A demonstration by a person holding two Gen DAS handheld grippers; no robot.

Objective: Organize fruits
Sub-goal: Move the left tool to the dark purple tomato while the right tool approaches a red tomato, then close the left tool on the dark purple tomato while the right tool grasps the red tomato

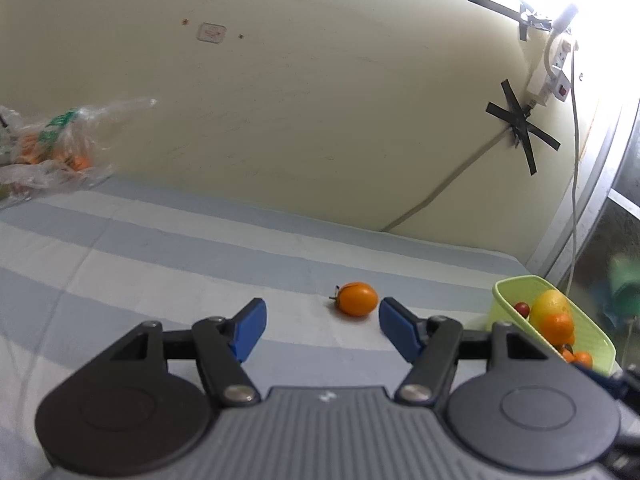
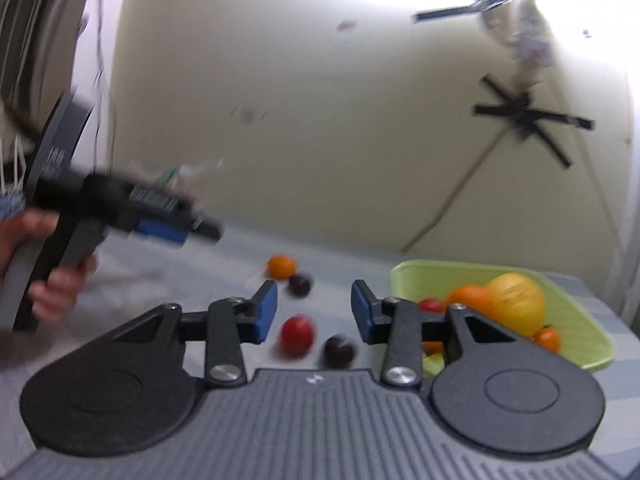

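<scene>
An orange tomato-like fruit point(image 1: 356, 299) lies on the striped cloth just ahead of my open, empty left gripper point(image 1: 322, 320). A light green basket point(image 1: 508, 292) at the right holds a yellow fruit point(image 1: 552, 304), oranges and small red fruits. In the right wrist view my right gripper point(image 2: 313, 314) is open and empty above a red fruit point(image 2: 297, 335) and a dark fruit point(image 2: 339, 351). Farther off lie the orange fruit point(image 2: 281, 266) and another dark fruit point(image 2: 300, 283). The basket point(image 2: 576, 316) is at the right there. The left gripper point(image 2: 160, 232) shows at the left, blurred.
A clear plastic bag point(image 1: 52, 144) with orange produce lies at the far left by the wall. A power strip point(image 1: 552, 76) and cables are taped to the wall at the right. The bed's right edge runs just past the basket.
</scene>
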